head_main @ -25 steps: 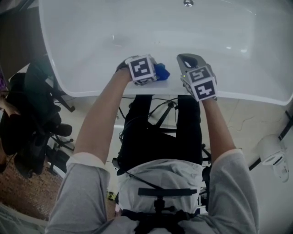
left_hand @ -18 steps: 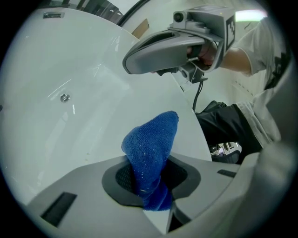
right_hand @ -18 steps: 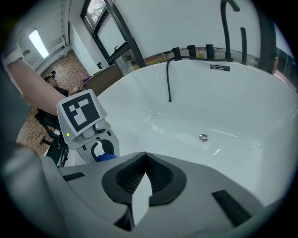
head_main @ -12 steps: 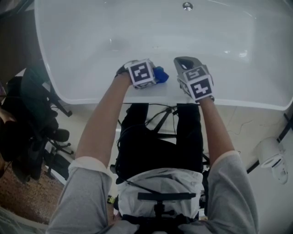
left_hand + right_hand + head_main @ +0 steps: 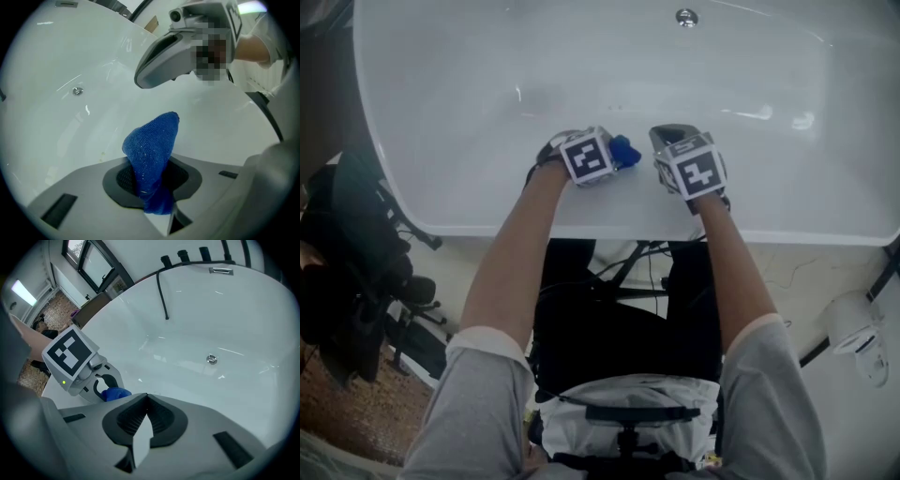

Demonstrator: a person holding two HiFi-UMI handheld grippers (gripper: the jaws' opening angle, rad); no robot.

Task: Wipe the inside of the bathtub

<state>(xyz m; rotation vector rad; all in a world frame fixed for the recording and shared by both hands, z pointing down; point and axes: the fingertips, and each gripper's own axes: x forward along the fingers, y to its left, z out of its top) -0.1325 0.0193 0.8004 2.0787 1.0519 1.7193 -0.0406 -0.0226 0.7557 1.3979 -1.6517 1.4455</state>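
Note:
A white bathtub [image 5: 469, 84] fills the top of the head view, its drain [image 5: 685, 17] at the far side. My left gripper [image 5: 614, 155] is shut on a blue cloth [image 5: 625, 150] that sticks out past the jaws over the near inner wall. The same blue cloth [image 5: 152, 147] bulges up from the closed jaws in the left gripper view. My right gripper [image 5: 667, 139] hovers just to its right, shut with nothing between its jaws. In the right gripper view the left gripper [image 5: 101, 380] and its cloth [image 5: 115, 393] show at lower left, the drain [image 5: 212, 359] beyond.
The tub's near rim [image 5: 628, 220] runs across below both grippers. Dark chairs and gear [image 5: 356, 272] stand on the floor at left. A white fixture [image 5: 858, 319] sits at lower right. Black taps [image 5: 185, 258] and a hose [image 5: 162, 294] are at the tub's far rim.
Both grippers have moved forward from above the near rim to over the tub's inside. The left still grips the blue cloth.

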